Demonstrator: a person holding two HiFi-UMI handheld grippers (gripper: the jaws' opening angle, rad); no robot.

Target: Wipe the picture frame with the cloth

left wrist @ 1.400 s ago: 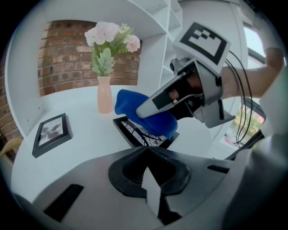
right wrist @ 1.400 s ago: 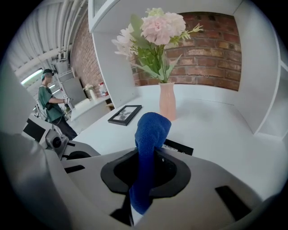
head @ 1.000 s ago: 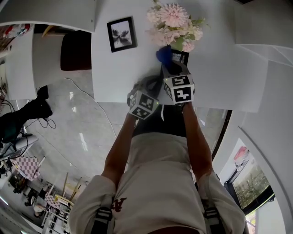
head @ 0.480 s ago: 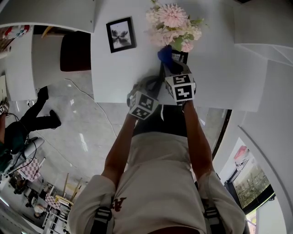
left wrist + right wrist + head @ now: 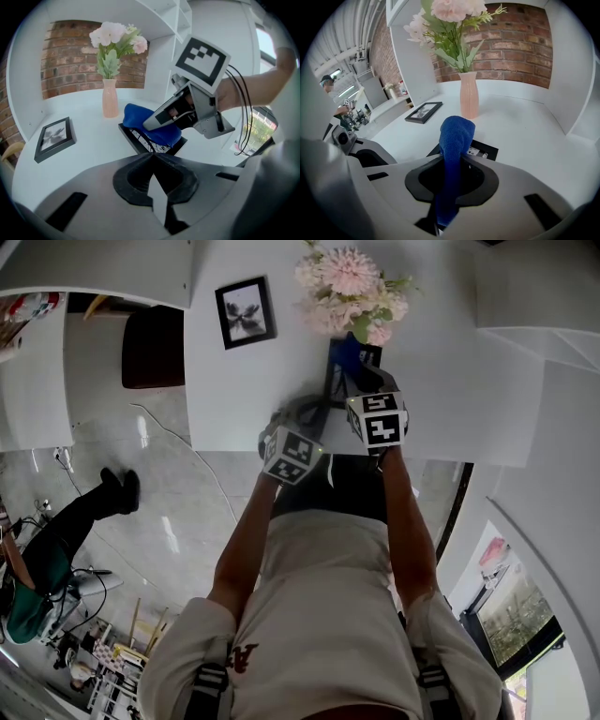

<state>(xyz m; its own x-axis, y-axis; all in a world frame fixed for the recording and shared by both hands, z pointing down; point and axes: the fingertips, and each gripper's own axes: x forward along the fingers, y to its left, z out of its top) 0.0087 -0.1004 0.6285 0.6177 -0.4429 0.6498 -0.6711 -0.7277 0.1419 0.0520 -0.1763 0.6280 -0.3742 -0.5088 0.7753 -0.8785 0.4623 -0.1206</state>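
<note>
A black picture frame [image 5: 151,142] lies flat on the white table [image 5: 234,390] in front of a pink vase [image 5: 468,100]. My right gripper [image 5: 449,187] is shut on a blue cloth [image 5: 453,140], and the cloth's bunched end rests on that frame [image 5: 483,150]. The left gripper view shows the right gripper [image 5: 161,119] pressing the cloth [image 5: 157,129] onto the frame's far part. My left gripper [image 5: 153,187] is shut on nothing and hovers just short of the frame, near the table's front edge. In the head view the cloth [image 5: 344,352] sits below the flowers [image 5: 352,282].
A second black frame [image 5: 246,312] with a grey print lies at the table's far left. The vase of pink flowers [image 5: 110,96] stands just behind the wiped frame. White shelf walls and a brick backing enclose the table. A person's leg [image 5: 89,512] shows on the floor at left.
My right gripper and the cloth have slid slightly rightward over the frame. The left gripper has held still. The person on the floor at left has moved.
</note>
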